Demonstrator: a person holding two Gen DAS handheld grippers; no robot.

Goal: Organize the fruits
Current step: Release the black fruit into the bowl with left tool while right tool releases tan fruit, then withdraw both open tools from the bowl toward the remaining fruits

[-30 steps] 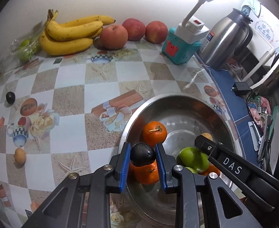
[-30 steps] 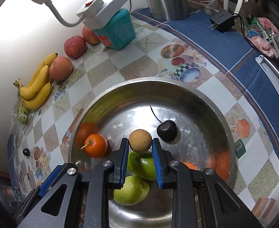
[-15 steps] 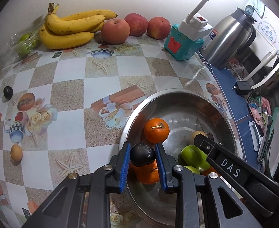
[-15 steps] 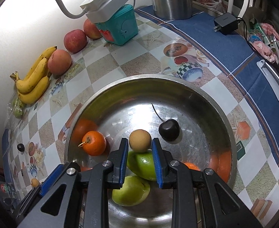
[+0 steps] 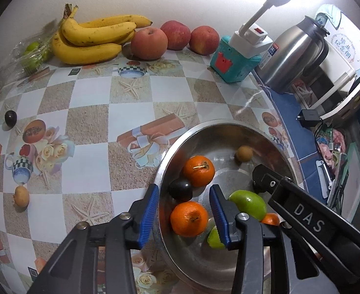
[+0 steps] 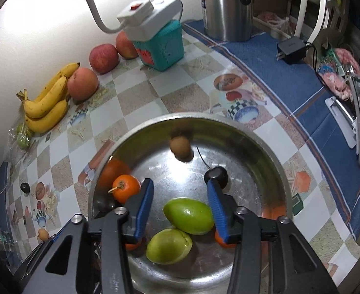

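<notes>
You're looking steeply down from both wrist cameras, hovering close above steel bowl [image 5: 275,144] [image 6: 265,147]; both views sharing bowl, bananas [image 5: 94,36] [image 6: 47,107].

Fruit crowds the bowl's [image 6: 273,156] near side; its far floor lies open.

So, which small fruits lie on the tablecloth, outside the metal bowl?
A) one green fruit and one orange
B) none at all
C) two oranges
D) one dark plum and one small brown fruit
D: in the left wrist view, a dark plum and a small brown fruit lie on the tablecloth, well apart from the metal bowl; the oranges are inside it.
</notes>
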